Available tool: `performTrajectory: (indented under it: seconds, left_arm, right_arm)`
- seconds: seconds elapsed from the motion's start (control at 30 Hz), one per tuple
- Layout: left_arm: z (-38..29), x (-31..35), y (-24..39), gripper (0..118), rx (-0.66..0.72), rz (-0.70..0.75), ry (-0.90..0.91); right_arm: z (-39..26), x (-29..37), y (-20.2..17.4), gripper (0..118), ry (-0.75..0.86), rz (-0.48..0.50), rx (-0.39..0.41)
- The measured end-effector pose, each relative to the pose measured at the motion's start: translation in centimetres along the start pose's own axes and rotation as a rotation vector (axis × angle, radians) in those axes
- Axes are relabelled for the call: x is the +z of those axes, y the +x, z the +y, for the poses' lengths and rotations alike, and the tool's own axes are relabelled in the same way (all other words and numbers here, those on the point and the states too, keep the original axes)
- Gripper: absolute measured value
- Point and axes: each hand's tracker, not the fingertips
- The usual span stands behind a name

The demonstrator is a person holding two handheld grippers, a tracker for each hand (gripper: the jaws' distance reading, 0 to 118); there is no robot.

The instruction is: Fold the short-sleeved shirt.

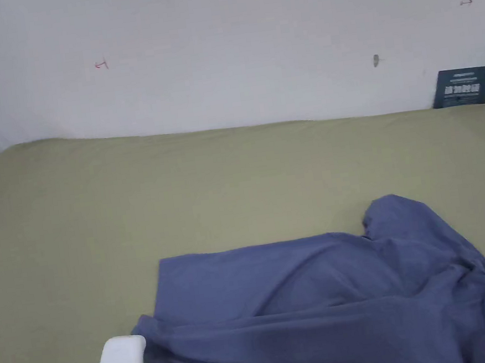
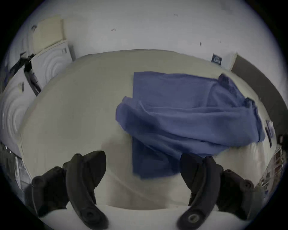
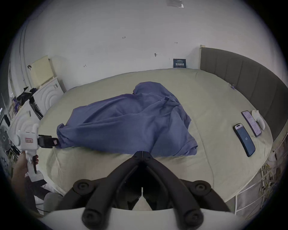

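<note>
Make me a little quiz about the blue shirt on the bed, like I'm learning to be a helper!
1. True or false: the blue shirt is already folded into a neat square.
2. How many phones lie on the bed? A) one B) two C) four
3. Fill in: the jaws of the left gripper are ____.

Key: 1 false, it lies rumpled and spread out. 2 B. 3 open, set wide apart.
</note>
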Motion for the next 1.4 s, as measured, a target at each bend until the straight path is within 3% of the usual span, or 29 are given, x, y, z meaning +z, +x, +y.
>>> performTrajectory:
  seconds: [0.1, 0.13, 0.17, 0.2, 0.23, 0.27, 0.33, 0.43, 0.5, 0.6, 0.7, 0.73, 0.77, 0.8, 0.87, 1.4]
  left_arm:
    - [0.2, -0.7, 0.5, 95, 0.008, -0.040, -0.041]
    - [0.0, -0.4, 0.5, 70, 0.027, -0.037, -0.043]
    - [-0.3, 0.1, 0.2, 28, 0.083, -0.075, -0.018]
    - [-0.8, 0.7, 0.2, 2, 0.135, -0.112, 0.037]
    - [-1.2, 1.4, 0.2, 3, 0.169, -0.093, 0.082]
    - [-1.3, 1.5, 0.0, 3, 0.180, -0.124, 0.065]
    - [-1.4, 1.7, -0.3, 3, 0.157, -0.122, 0.041]
    - [-1.6, 2.0, -0.6, 3, 0.135, -0.135, 0.044]
    - [-1.4, 2.4, -0.2, 3, 0.141, -0.141, 0.037]
    - [-1.3, 2.7, -0.1, 3, 0.161, -0.153, 0.036]
    - [-1.5, 3.3, 0.0, 3, 0.164, -0.159, 0.033]
    - [-1.6, 3.5, -0.1, 3, 0.168, -0.165, 0.030]
    - [-1.4, 3.4, -0.2, 3, 0.176, -0.176, 0.023]
    - [-1.4, 3.5, -0.3, 3, 0.188, -0.185, 0.021]
    - [-1.4, 3.7, -0.5, 3, 0.202, -0.200, 0.022]
    - [-0.9, 6.7, -4.0, 3, 0.201, -0.252, 0.062]
  right_arm:
    - [0.6, -0.8, 1.1, 1, -0.009, -0.003, -0.027]
    - [0.6, -1.0, 1.6, 1, -0.008, -0.005, -0.034]
    - [1.1, -1.5, 2.4, 1, -0.007, -0.007, -0.043]
    - [1.5, -2.0, 3.3, 2, -0.007, -0.010, -0.048]
    - [2.0, -2.7, 4.2, 6, -0.011, -0.019, -0.042]
    - [2.4, -3.6, 5.5, 18, -0.027, -0.044, 0.001]
    - [3.2, -5.4, 7.5, 68, -0.057, -0.100, 0.035]
    - [4.2, -8.1, 10.1, 68, -0.133, -0.080, 0.024]
    - [4.7, -9.6, 10.9, 68, -0.189, -0.004, 0.018]
    - [4.4, -11.5, 11.1, 68, -0.212, -0.027, 0.017]
    - [3.7, -12.7, 10.8, 67, -0.306, -0.014, -0.036]
    - [3.4, -12.8, 10.7, 62, -0.334, -0.002, -0.051]
    - [3.1, -12.6, 10.8, 40, -0.327, 0.010, -0.059]
    - [2.6, -12.9, 11.2, 6, -0.315, 0.033, -0.068]
    - [2.3, -12.6, 10.9, 5, -0.269, -0.042, -0.030]
    - [3.9, -6.2, 10.9, 5, -0.161, 0.037, -0.035]
